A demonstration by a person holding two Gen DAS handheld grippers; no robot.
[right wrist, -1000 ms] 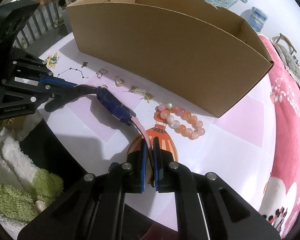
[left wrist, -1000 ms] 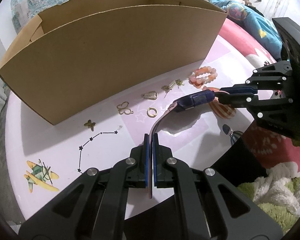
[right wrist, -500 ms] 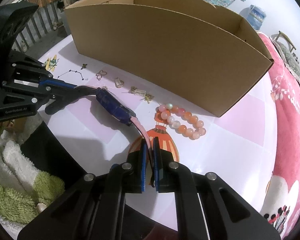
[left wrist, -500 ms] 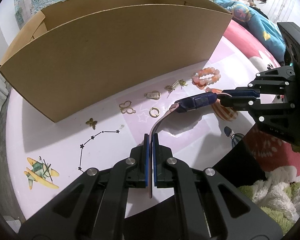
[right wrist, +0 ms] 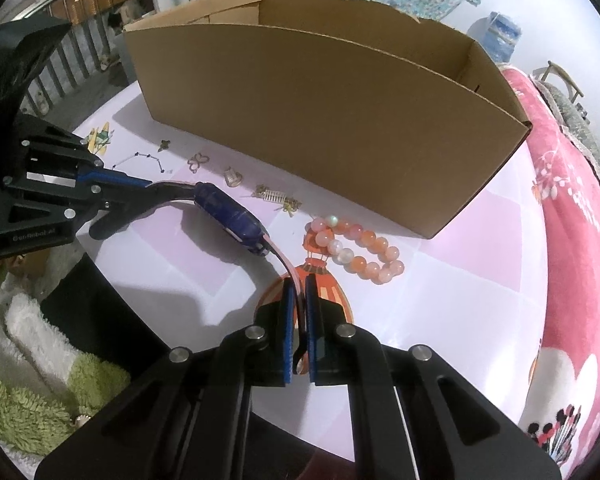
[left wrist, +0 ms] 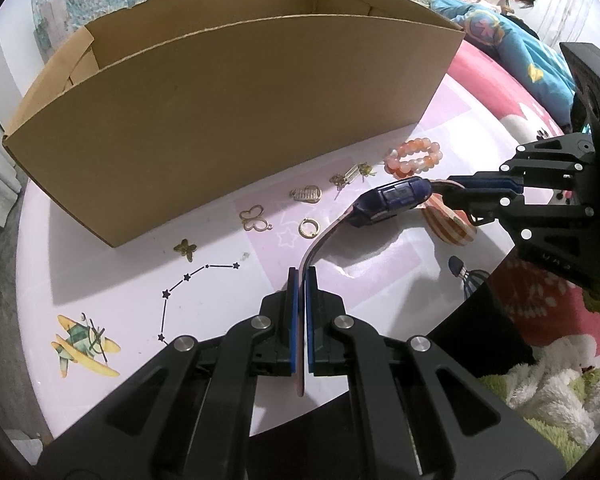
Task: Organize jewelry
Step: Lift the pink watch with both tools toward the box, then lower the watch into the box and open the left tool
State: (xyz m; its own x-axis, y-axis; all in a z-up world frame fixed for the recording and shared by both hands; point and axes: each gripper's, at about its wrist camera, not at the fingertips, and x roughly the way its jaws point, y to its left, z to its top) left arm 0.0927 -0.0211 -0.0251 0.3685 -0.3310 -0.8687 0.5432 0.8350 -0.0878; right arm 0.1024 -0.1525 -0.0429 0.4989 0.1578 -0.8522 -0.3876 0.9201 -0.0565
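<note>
I had both claws pressed tight on the wristwatch (left wrist: 392, 200), left gripper (left wrist: 300, 280) and right gripper (right wrist: 298, 280) each pinching a pink strap end, keeping it slung mid-frame over the table (left wrist: 120, 280), probably bound for the cardboard box (left wrist: 228, 112) above.

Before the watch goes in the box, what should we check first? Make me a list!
1. Left gripper shut on the watch strap: ok.
2. Right gripper shut on the other strap end: ok.
3. Watch lifted off the table: cannot tell.
4. Cardboard box top open: ok.
5. Bead bracelet lying apart from the watch: ok.
6. Space free inside the box: cannot tell, its near wall hides the floor.
</note>
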